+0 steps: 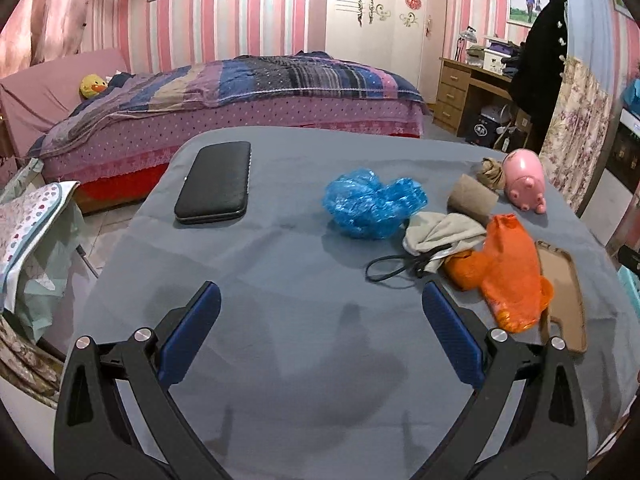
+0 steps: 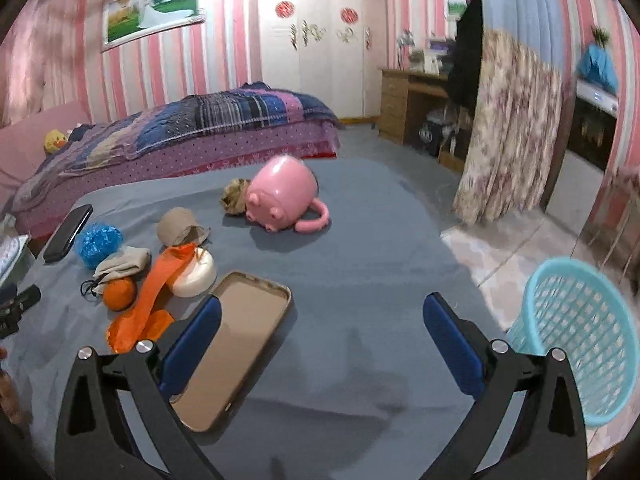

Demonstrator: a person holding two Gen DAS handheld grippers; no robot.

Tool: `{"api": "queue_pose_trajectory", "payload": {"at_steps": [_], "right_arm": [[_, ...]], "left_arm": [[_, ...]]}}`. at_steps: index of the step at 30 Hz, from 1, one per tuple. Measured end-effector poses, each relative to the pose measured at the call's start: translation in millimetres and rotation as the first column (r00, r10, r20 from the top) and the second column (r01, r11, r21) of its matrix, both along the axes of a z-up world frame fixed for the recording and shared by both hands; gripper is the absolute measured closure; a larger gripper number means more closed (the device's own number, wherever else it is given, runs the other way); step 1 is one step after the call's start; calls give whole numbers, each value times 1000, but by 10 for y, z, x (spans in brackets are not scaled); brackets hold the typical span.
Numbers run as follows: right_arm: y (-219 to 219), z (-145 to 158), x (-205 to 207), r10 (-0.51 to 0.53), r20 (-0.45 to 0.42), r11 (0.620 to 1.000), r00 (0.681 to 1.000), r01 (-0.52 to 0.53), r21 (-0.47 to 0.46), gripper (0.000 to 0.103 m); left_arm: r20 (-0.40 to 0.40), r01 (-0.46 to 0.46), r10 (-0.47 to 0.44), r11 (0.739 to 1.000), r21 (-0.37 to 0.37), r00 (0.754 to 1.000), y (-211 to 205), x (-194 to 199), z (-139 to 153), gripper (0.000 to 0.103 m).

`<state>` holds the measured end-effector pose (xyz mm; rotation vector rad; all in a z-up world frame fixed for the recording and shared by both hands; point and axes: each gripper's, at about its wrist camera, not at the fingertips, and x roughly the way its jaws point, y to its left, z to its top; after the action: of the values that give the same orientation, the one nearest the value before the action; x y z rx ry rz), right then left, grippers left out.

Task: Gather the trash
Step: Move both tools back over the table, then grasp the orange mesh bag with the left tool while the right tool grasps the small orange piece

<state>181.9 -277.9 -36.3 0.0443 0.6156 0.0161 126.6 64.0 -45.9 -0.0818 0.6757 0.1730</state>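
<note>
A crumpled blue plastic bag (image 1: pixel 372 206) (image 2: pixel 98 244) lies mid-table on the grey-blue cloth. Right of it sit a grey cloth pouch (image 1: pixel 442 236) (image 2: pixel 122 262) with a black cord, an orange plastic bag (image 1: pixel 504 276) (image 2: pixel 154 298), a cardboard tube (image 1: pixel 472 198) (image 2: pixel 178 226) and a brown crumpled wad (image 1: pixel 491 172) (image 2: pixel 234 198). My left gripper (image 1: pixel 320 312) hangs open over bare cloth, short of the pile. My right gripper (image 2: pixel 322 316) is open above the table's right side, its left finger over a tan phone case (image 2: pixel 236 344) (image 1: pixel 562 292). A turquoise basket (image 2: pixel 580 336) stands off the table's right edge.
A pink pig-shaped mug (image 2: pixel 282 196) (image 1: pixel 522 178) lies on its side at the far right. A black case (image 1: pixel 216 182) (image 2: pixel 66 234) rests at the far left. A white round object (image 2: pixel 196 276) and an orange (image 2: pixel 119 294) sit by the orange bag. A bed (image 1: pixel 224 96) stands beyond.
</note>
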Motion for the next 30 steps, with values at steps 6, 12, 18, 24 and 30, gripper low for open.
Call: {"api": "queue_pose_trajectory", "payload": {"at_steps": [6,12,18,24,30], "right_arm": [[93,-136,89,22,-40,999,999,-20,39,4],[420,-266,191,102,-93,995,990,-100,22,4],[809,-312,226,157,-86,986,984,-162,-51,13],[860,-411,334,208,-153,978,966,-210,4,46],[976,-378,346,252,-153,968,955,-251,29,58]], "left_arm": [[-17,-5,5,1000,7,1000,90,-3,-97,6],[-15,6,-6,1000,-2,1000,146,-12,-151,6],[2,-5,5,1000,-2,1000,232,-49,-165,6],[-6,26,-27,999,-36,1000,230,-30,-197,6],[-4,37,-37,999,-4,999,153,-39,-196,6]]}}
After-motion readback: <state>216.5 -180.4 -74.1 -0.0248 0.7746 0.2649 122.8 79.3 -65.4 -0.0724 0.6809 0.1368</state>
